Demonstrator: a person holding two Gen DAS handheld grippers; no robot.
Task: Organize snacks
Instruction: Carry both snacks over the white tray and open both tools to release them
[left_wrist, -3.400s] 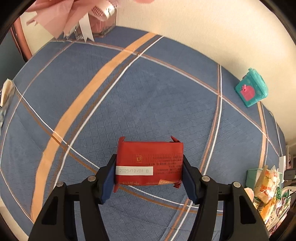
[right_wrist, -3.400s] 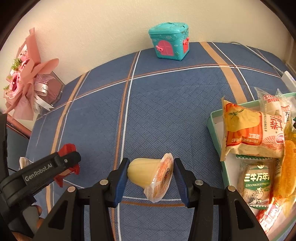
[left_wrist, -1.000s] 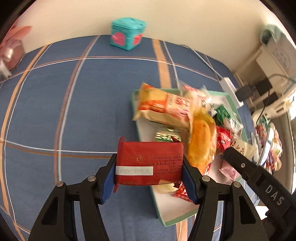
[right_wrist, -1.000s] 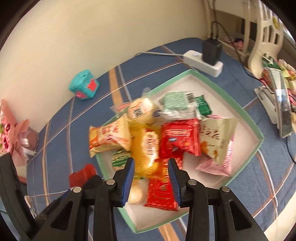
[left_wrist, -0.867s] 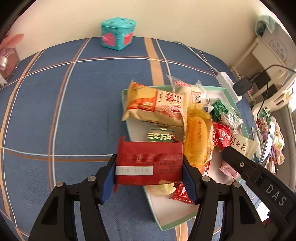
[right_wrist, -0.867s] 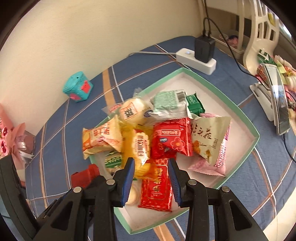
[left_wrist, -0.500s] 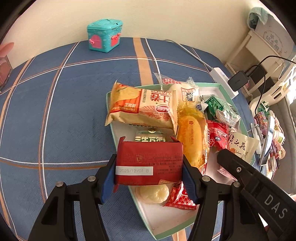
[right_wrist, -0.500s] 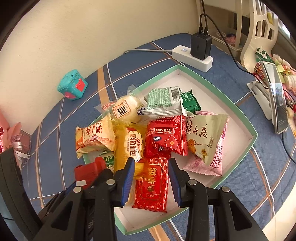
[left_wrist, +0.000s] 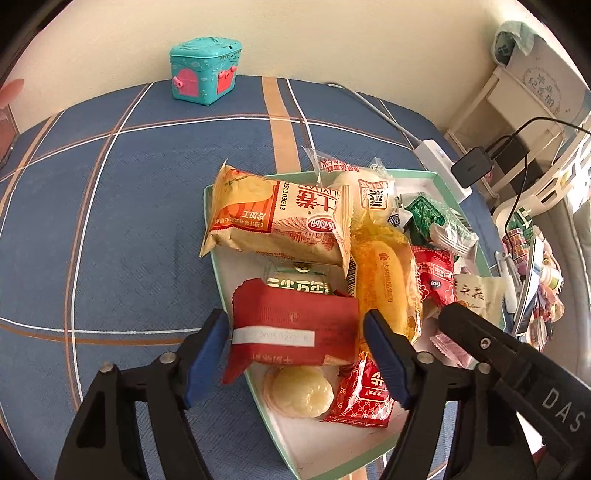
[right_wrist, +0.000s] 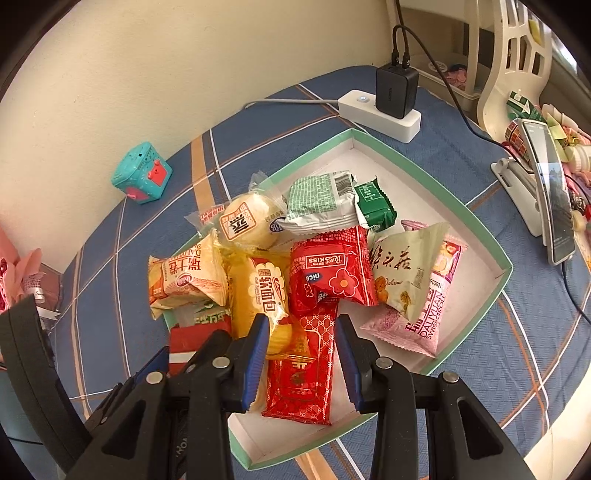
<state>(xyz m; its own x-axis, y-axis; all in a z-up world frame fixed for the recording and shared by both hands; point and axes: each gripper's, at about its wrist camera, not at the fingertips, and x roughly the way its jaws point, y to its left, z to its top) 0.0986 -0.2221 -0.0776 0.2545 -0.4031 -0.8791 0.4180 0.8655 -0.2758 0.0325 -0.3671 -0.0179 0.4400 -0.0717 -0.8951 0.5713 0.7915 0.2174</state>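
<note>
Red packet (left_wrist: 291, 326) between opening left hand-held gripper (left_wrist: 293, 345), right hand-held gripper (right_wrist: 301, 354) part-open, empty

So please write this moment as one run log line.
left gripper: opening, red packet between jaws, over tray | right gripper: empty, above tray | jelly cup: in tray

Both views are bright and evenly lit by soft daylight, strongest at the right edge. Shadows are faint. Fisheye distortion bends the tablecloth (left_wrist: 110, 206) stripes, with black vignette corners. The red packet (left_wrist: 291, 328) date label is slightly blurred; wrappers show mild glare.
</note>
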